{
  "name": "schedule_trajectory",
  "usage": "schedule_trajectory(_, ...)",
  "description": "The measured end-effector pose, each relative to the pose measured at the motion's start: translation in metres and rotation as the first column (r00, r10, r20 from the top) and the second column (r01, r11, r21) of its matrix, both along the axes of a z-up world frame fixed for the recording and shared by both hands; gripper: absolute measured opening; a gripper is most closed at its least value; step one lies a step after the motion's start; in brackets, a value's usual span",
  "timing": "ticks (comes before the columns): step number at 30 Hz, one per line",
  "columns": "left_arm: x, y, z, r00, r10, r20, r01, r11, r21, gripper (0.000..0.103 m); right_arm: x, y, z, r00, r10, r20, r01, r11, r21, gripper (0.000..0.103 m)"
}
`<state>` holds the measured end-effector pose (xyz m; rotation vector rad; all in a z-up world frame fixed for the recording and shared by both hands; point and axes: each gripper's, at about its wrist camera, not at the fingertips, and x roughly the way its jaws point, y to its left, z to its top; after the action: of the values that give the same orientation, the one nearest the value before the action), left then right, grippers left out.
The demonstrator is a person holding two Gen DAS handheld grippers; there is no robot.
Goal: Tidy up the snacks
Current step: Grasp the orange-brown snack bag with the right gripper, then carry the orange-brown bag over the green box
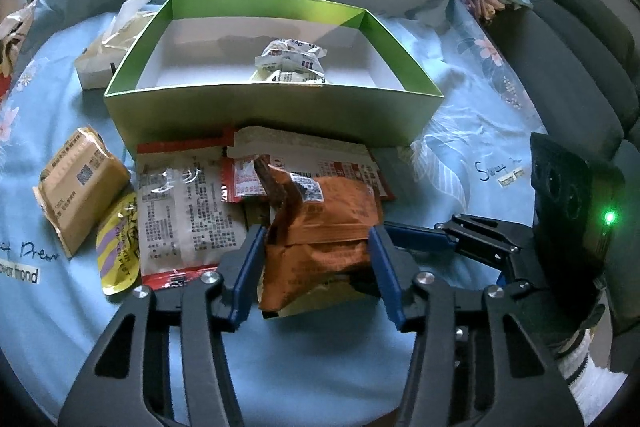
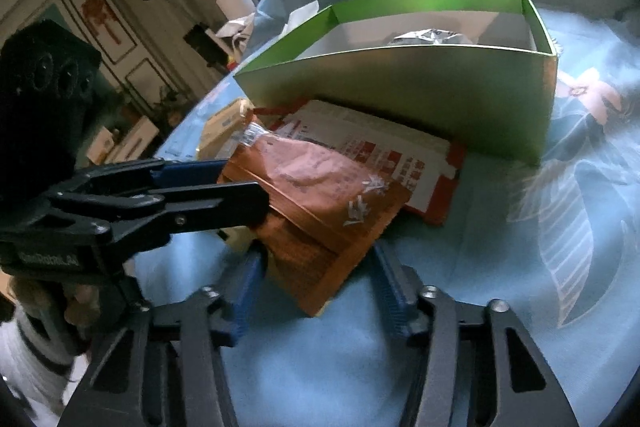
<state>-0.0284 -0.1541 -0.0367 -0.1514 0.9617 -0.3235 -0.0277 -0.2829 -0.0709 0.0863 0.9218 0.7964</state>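
Jaws of the left gripper [image 1: 316,263] are pressed against both sides of the orange snack pouch [image 1: 320,227], which lies in front of the green box [image 1: 276,115]. The right gripper [image 2: 316,283] is spread, its jaws straddling the pouch's corner without contact. Slippage is a risk: the crinkled foil could be squeezed out. "Sweet" is legible on the blue cloth [image 1: 480,167]; the packet print is unreadable.

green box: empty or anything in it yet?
Not empty. The green box is open-topped, with one crumpled white snack packet on its white floor; the rest of the floor is bare. The other packets lie outside it.
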Motion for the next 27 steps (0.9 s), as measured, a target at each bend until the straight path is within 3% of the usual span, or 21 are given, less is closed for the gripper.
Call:
schedule_trajectory(4,0.0,0.0,0.001,1.0,-0.007,0.006,0.007,1.0,-0.005,0.05,0.0,0.001,0.003,1.0,-0.004,0.014,0.004,1.0,-0.001,0.046)
schedule_trajectory(9,-0.004,-0.003,0.01,0.999,-0.016,0.038,0.015,1.0,0.019,0.048,-0.004,0.0,0.009,0.999,0.011,0.038,-0.012,1.0,0.019,0.034)
schedule_trajectory(27,0.002,-0.023,0.05,0.988,-0.037,0.152,0.024,0.996,0.087,0.048,-0.005,-0.017,0.042,0.99,-0.058,0.128,0.043,0.993,0.112,0.032)
